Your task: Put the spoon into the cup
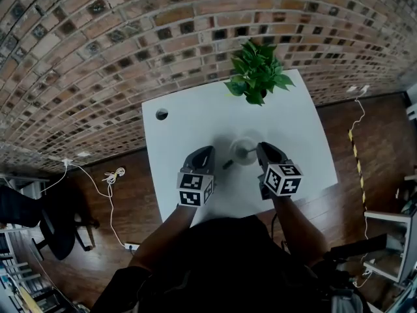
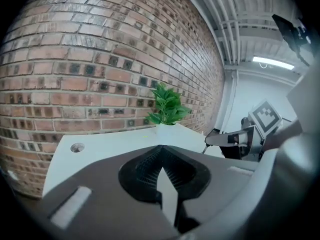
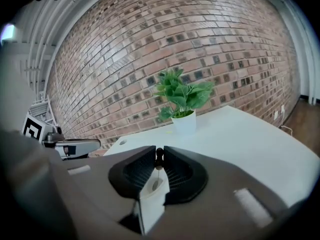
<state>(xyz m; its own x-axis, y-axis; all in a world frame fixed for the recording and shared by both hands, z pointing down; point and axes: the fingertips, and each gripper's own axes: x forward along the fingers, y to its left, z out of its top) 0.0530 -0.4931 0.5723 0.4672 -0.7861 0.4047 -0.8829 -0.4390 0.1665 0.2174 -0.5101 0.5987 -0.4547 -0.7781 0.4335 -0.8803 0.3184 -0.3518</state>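
Closest to the lens, my right gripper (image 3: 159, 150) has its jaws closed on the spoon (image 3: 158, 160), pinched at the very tips. A dark knob shows there, and a thin stem runs back along the gap towards the camera, so its long axis follows the jaw line. In the head view a thin dark line runs left from those tips across the mouth of the cup (image 1: 247, 163), a pale round vessel standing on the white table (image 1: 195, 109) just ahead of both tools. Cup contents cannot be determined. My left gripper (image 2: 162, 148) is closed and empty, tips meeting, just left of the cup. Beyond, at the table's far edge, a white pot (image 3: 184, 123) holds a green plant (image 1: 255, 70) before the brick wall (image 1: 98, 38).
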